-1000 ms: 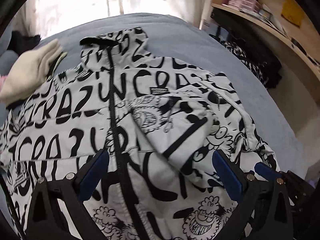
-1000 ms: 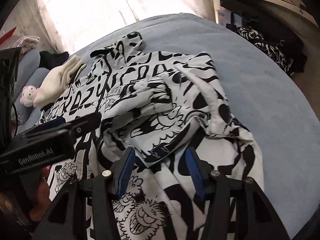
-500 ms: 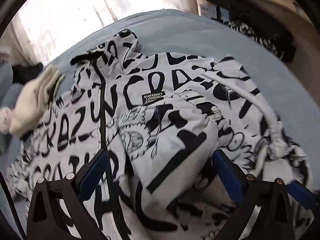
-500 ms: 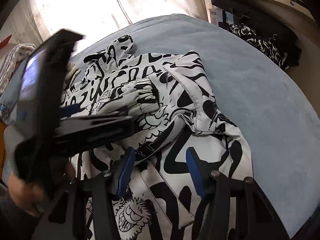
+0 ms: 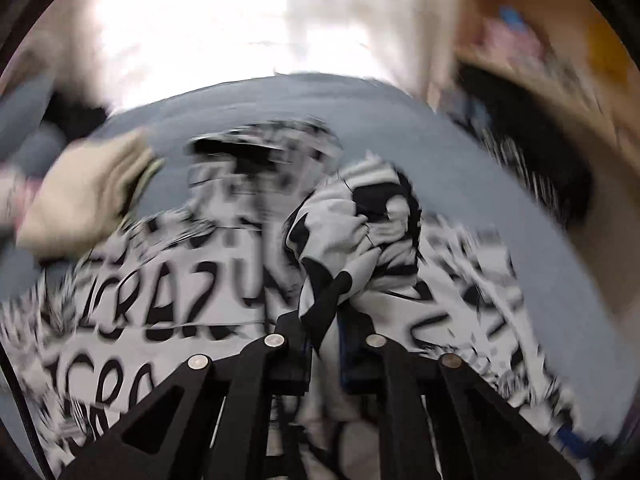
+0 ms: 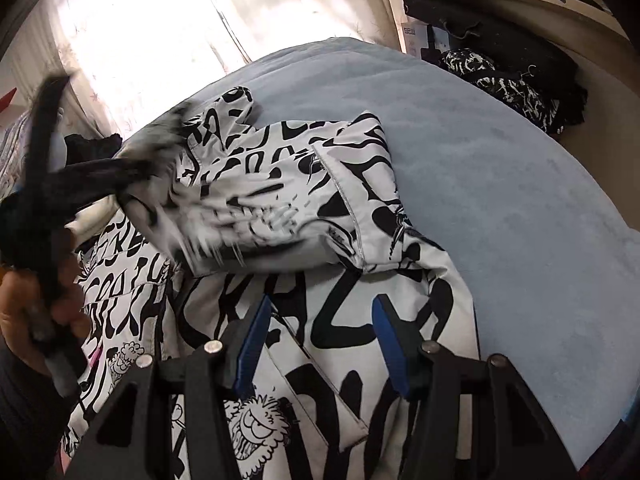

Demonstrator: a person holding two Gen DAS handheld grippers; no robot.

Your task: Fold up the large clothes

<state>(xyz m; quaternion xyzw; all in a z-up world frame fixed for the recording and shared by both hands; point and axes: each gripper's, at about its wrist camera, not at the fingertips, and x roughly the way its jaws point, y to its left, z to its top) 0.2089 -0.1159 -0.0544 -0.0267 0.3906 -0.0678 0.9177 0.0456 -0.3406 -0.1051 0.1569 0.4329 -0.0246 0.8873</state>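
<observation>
On blue bed, printed jacket spread flat. Left gripper clamped on sleeve, lifted mid-fold; right gripper wide, empty above hem. Next: lay sleeve across front, release.

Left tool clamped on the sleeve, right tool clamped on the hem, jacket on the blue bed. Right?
Not quite. The right tool is open and holds nothing; the right wrist view shows its jaws apart over the jacket. The left tool is clamped on the sleeve, and the jacket does lie on the blue bed.
</observation>
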